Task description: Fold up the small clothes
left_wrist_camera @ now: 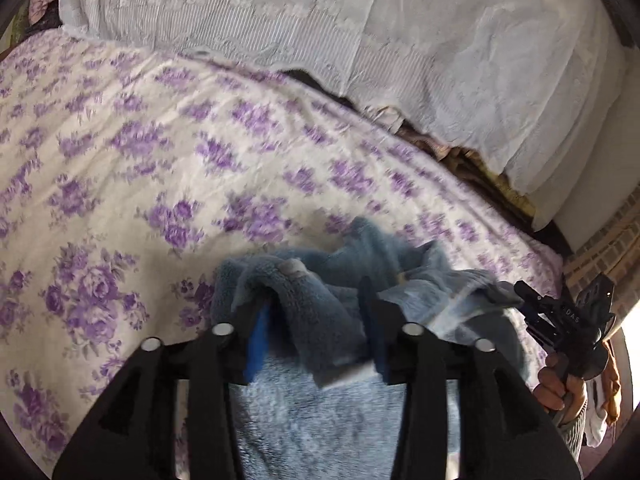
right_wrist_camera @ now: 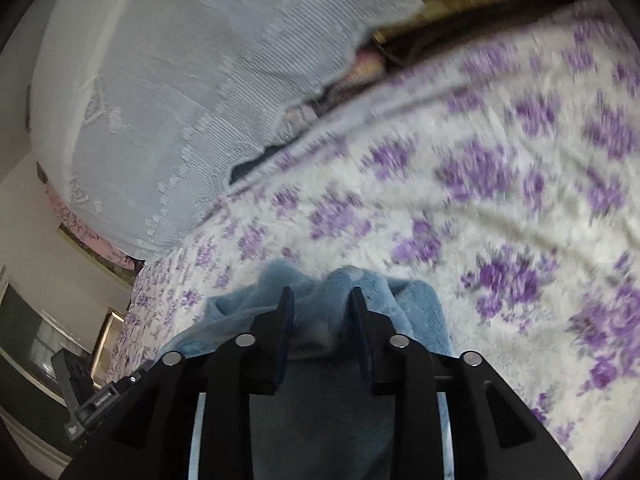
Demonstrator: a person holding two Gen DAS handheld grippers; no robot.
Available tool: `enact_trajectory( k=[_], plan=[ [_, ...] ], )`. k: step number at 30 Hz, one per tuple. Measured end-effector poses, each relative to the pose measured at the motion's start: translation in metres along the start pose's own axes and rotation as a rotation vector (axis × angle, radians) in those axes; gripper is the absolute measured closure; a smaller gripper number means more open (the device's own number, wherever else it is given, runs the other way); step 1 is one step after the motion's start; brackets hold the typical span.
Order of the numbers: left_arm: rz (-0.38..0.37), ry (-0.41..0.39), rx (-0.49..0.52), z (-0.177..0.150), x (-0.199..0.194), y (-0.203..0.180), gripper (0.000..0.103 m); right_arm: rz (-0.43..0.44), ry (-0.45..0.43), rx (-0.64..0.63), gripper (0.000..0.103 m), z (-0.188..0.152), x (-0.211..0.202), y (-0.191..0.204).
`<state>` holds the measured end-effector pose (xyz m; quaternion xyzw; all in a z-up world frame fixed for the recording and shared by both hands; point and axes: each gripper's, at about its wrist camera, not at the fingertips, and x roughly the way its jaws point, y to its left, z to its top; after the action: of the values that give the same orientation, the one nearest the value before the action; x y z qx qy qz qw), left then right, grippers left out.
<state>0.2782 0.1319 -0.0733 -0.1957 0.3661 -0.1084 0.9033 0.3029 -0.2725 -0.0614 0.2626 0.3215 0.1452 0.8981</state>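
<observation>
While the blue fleece garment (left_wrist_camera: 320, 320) lay bunched on the floral bedspread (left_wrist_camera: 120, 160), left gripper (left_wrist_camera: 316, 316) and right gripper (right_wrist_camera: 322, 312) stood spread, fleece loose between; best lifted clear before smoothing

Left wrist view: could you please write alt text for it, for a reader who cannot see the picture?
The left gripper has its jaws apart around a bunched fold of a fluffy blue garment lying on a bedspread printed with purple flowers. At the right edge, a hand holds the right gripper.
</observation>
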Motion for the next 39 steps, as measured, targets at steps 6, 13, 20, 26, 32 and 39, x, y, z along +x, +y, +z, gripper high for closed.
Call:
enact_trajectory(
  k=[6, 13, 20, 26, 32, 39],
  plan=[
    [0.088, -0.069, 0.221, -0.013, -0.014, -0.048, 0.029, 0.029, -0.001, -0.214, 0.055, -0.007, -0.022, 0.049],
    [0.170, -0.125, 0.254, -0.013, -0.020, -0.056, 0.022, -0.069, 0.081, -0.301, 0.065, -0.031, 0.010, 0.063],
    [0.328, 0.049, 0.167, 0.007, 0.051, -0.039, 0.022, -0.116, 0.127, -0.173, 0.065, -0.010, 0.061, 0.056],
    [0.491, 0.099, 0.184, -0.009, 0.094, -0.027, 0.004, -0.236, 0.185, -0.203, 0.062, -0.025, 0.109, 0.029],
    [0.509, 0.049, 0.218, -0.014, 0.081, -0.035, 0.006, -0.228, 0.108, -0.253, 0.062, -0.032, 0.095, 0.035],
    [0.451, -0.017, 0.230, -0.015, 0.046, -0.053, 0.006, -0.181, 0.003, -0.350, 0.062, -0.047, 0.042, 0.072]
  ],
)
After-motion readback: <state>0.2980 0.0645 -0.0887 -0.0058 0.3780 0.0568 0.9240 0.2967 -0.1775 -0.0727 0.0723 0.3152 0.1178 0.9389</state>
